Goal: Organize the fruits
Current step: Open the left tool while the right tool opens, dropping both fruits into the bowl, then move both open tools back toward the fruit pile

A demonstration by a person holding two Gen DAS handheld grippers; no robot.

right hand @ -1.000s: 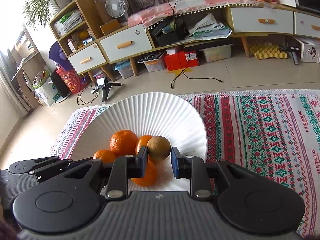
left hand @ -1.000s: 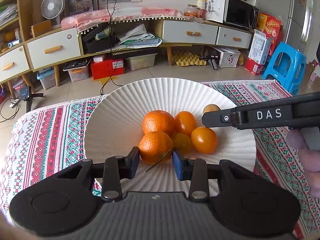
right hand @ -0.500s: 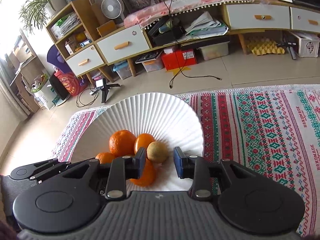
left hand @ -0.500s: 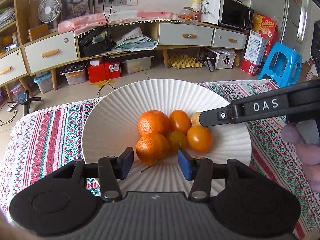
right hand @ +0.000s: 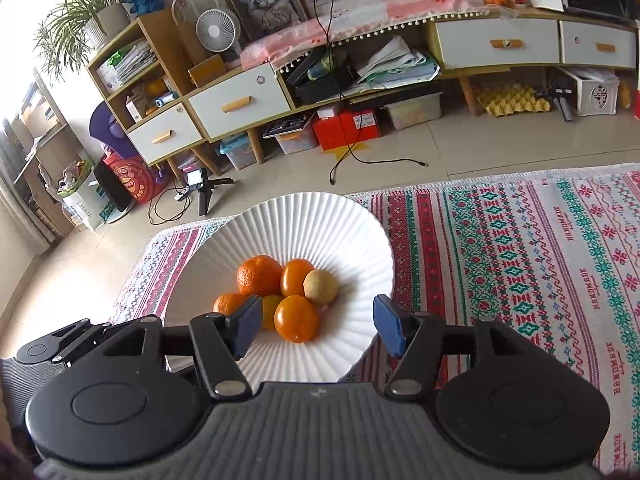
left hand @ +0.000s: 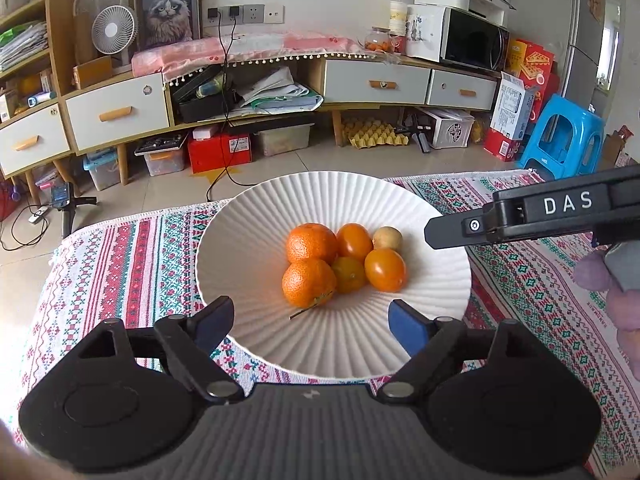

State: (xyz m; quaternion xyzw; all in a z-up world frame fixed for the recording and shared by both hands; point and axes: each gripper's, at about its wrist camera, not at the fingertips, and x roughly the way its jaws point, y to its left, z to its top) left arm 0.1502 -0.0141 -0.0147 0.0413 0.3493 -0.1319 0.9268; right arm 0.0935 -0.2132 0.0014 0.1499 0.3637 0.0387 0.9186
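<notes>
A white ribbed plate [left hand: 256,240] [right hand: 360,240] on the patterned cloth holds several orange fruits and one small yellow-brown fruit [left hand: 387,239] [right hand: 321,287]. The nearest mandarin [left hand: 309,282] with a thin stem lies just beyond my left gripper [left hand: 310,322], whose jaws are opening, nothing between them. My right gripper [right hand: 316,326] hovers over the plate's near side, jaws also opening; a smooth orange fruit [right hand: 297,318] lies on the plate below the gap, untouched. The right gripper's arm marked DAS [left hand: 520,216] reaches in from the right in the left wrist view.
The woven red-green tablecloth [right hand: 520,260] covers the table to the right of the plate. Its far edge [left hand: 132,216] drops to a tiled floor with cables, boxes and a low cabinet [left hand: 360,80]. A blue stool [left hand: 568,136] stands at the right. A person's fingers [left hand: 616,292] hold the right gripper.
Both grippers opened wide and drew back and up from the fruit pile. The left let go of the stemmed mandarin; the right let go of the yellow-brown fruit, which now rests on the plate.
</notes>
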